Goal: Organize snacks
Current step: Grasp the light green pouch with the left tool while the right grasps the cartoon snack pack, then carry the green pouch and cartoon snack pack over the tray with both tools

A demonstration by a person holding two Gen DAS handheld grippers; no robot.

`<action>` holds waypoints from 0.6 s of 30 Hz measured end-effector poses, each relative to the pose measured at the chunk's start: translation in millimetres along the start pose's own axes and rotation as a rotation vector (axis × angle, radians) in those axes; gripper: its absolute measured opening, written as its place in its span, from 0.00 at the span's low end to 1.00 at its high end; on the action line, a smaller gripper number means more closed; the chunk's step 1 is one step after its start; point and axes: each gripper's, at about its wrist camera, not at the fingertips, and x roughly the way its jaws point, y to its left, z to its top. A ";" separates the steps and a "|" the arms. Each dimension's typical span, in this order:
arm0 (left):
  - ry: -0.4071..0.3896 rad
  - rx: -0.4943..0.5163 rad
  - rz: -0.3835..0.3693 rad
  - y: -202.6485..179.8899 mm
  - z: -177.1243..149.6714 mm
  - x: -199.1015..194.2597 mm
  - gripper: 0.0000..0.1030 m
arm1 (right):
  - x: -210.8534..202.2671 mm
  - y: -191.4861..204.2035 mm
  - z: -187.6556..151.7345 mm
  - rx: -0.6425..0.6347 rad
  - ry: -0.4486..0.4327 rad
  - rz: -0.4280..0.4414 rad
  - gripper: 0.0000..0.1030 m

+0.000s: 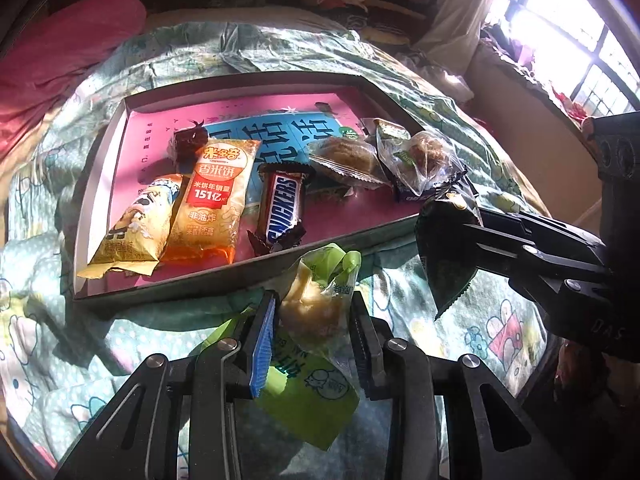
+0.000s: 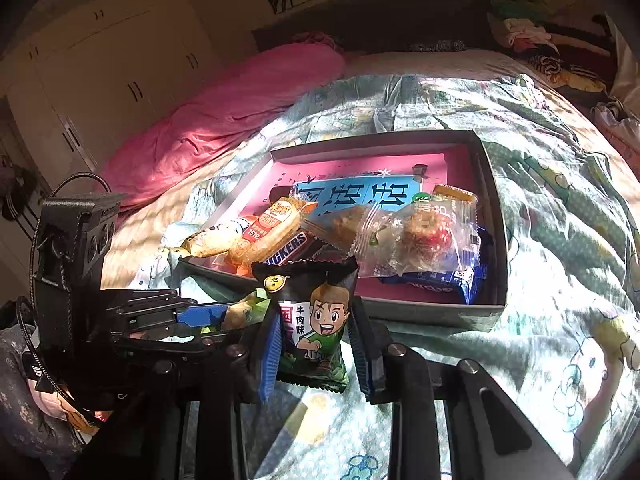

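Note:
My left gripper (image 1: pixel 313 308) is shut on a green and clear packet (image 1: pixel 316 304) with a pale pastry inside, held just in front of the grey box (image 1: pixel 192 290). My right gripper (image 2: pixel 314 316) is shut on a black packet with a cartoon boy (image 2: pixel 316 320), also at the box's near rim (image 2: pixel 440 316). The two grippers sit side by side: the right gripper (image 1: pixel 444 236) with the black packet (image 1: pixel 444 264) shows in the left wrist view, and the left gripper (image 2: pixel 224 316) in the right wrist view. Inside the pink-lined box lie a Snickers bar (image 1: pixel 280 212), an orange rice-cracker packet (image 1: pixel 216 200), a yellow packet (image 1: pixel 136 224) and clear-wrapped cakes (image 1: pixel 344 160).
The box rests on a bed with a rumpled green patterned quilt (image 2: pixel 540 220). A pink duvet (image 2: pixel 224 112) lies behind it, a white wardrobe (image 2: pixel 100 72) stands at the left, and a bright window (image 1: pixel 568 40) is at the right. Clothes are piled at the bed's far end.

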 end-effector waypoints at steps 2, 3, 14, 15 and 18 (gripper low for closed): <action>-0.025 -0.006 -0.001 1.8 4.7 -10.4 0.34 | -3.6 0.9 1.7 0.000 -0.020 0.009 0.31; -0.038 -0.013 0.002 3.3 7.4 -14.9 0.34 | -5.4 1.5 2.4 -0.002 -0.028 0.008 0.31; -0.119 -0.104 0.037 28.8 27.6 -36.6 0.34 | -13.4 5.2 17.6 -0.019 -0.111 0.004 0.31; -0.121 -0.108 0.042 30.0 27.6 -36.5 0.34 | -13.0 5.3 19.2 -0.021 -0.116 0.003 0.31; -0.124 -0.115 0.048 30.8 30.2 -34.9 0.34 | -11.9 6.1 23.3 -0.027 -0.129 -0.003 0.31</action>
